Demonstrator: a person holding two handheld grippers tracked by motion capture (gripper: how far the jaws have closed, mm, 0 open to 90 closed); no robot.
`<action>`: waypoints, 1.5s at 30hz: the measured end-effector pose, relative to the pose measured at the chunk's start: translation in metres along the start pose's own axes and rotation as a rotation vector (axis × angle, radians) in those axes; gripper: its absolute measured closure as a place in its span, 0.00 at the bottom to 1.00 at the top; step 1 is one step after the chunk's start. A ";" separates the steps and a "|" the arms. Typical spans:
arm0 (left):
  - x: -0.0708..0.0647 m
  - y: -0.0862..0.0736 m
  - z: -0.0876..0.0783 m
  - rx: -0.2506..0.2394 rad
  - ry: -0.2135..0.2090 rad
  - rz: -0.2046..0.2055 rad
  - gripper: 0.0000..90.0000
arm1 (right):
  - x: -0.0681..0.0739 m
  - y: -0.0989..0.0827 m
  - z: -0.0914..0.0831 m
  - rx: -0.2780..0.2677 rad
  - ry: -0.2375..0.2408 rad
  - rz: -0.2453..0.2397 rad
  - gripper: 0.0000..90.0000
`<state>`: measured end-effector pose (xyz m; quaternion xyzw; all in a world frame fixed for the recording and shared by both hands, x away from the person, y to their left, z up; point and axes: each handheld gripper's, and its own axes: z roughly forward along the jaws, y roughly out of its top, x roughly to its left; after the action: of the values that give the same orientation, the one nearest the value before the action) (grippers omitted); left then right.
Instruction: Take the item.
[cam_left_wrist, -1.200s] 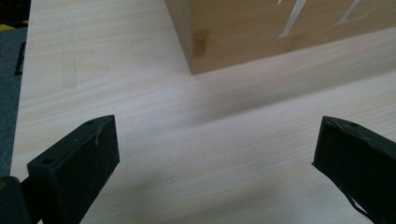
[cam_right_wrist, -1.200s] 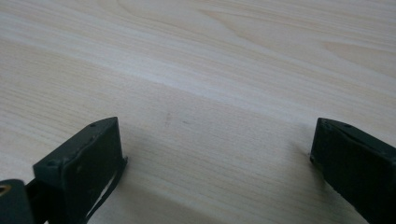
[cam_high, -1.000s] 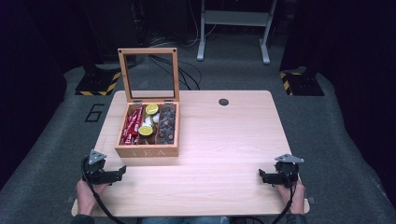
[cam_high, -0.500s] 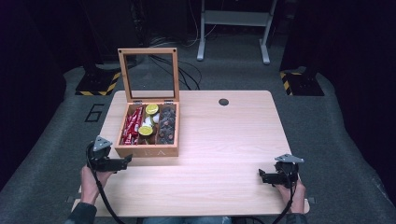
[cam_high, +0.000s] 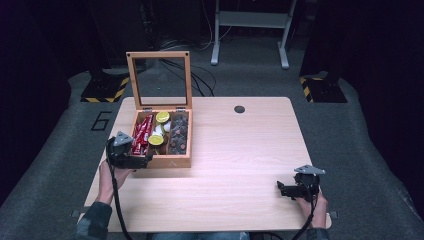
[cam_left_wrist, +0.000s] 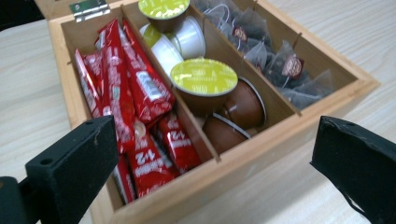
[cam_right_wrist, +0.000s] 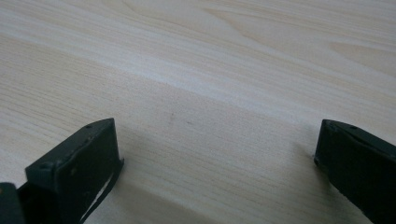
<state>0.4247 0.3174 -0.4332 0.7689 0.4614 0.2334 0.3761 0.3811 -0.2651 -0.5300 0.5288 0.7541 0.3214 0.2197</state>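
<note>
High view showed my left gripper (cam_high: 142, 161) at the near left corner of the wooden box (cam_high: 165, 162), which stood on the left half of the table (cam_high: 240, 150) with its glass lid (cam_high: 159, 79) propped upright at the back. Its jaws were spread wide and held nothing. Through the left gripper view I looked over the box's near wall into three compartments: red sachets (cam_left_wrist: 135, 107) packed in one at the left, coffee capsules (cam_left_wrist: 204, 84) with green and brown tops in the middle one, and tea bags (cam_left_wrist: 280, 65) in clear wrappers in the far one. My right gripper (cam_high: 286, 189) sat low over the table's near right corner, well apart from the box, jaws gaping just as wide over bare wood, gripping nothing.
</note>
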 end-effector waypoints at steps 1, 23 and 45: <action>0.000 0.002 0.003 0.002 -0.005 0.002 0.00 | 0.000 0.000 0.000 -0.002 0.000 -0.005 0.00; 0.003 0.024 0.059 0.093 0.012 0.041 0.17 | 0.000 0.000 0.000 -0.002 -0.005 0.001 0.00; -0.001 0.024 0.072 0.119 0.069 0.058 0.35 | -0.001 0.000 0.000 -0.004 -0.007 -0.004 0.00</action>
<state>0.4883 0.2827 -0.4578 0.7943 0.4647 0.2429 0.3068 0.3814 -0.2655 -0.5301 0.5279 0.7538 0.3206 0.2243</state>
